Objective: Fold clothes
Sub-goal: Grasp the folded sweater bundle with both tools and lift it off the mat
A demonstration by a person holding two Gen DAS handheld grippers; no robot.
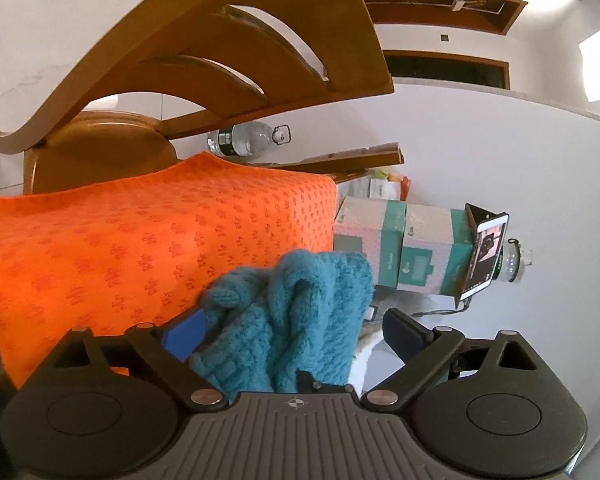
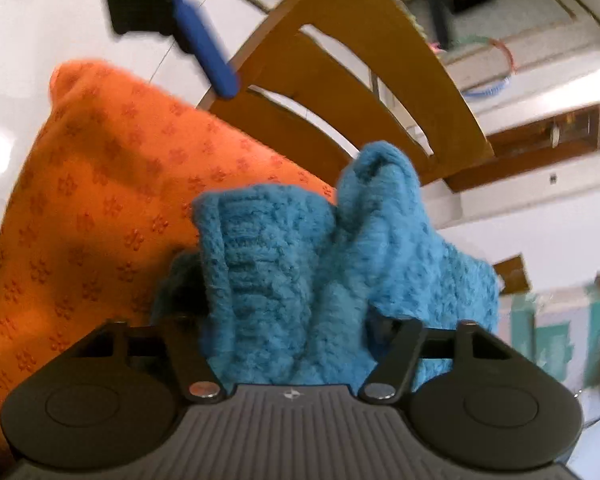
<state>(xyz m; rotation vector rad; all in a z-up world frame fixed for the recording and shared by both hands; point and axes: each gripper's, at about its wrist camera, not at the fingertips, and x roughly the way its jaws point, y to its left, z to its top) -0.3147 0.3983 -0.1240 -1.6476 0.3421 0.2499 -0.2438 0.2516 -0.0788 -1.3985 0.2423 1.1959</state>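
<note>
Fig.: both claws at the teal knit (image 1: 320, 288), which lies bunched on the orange cloth (image 1: 140, 248), at the cloth's near edge w/ one fold hanging off it. L gripper (image 1: 294, 336): spread wide, the knit between its fingers, the blue pad (image 1: 184, 336) just beside the wool, the dark pad apart from it; nothing pinched. R gripper (image 2: 292, 320): links angled inward, pads buried under the wool, so you cannot tell whether it is pinching or only nested in the heap. Step in hand, as judged: taking hold of the garment to spread it flat on the orange cloth before any fold. To do it well, close each claw on one layer at an edge or hem, not on the whole wad; take the two holds well apart, then draw them apart over the cloth so the knit opens w/o twisting. Thick wool will probably slip less than it stretches, so pull evenly. Views compared: L wrist view shows both L pads and the gap, plus, beyond the cloth's far edge, the wooden chair (image 1: 260, 40), a bottle (image 1: 248, 140), green-and-white boxes (image 1: 404, 248) and a phone (image 1: 486, 256). R wrist view, blurred, shows instead the knit's ribbed band (image 2: 244, 264) and raised peak, and one blue finger of the L claw above the cloth.
</note>
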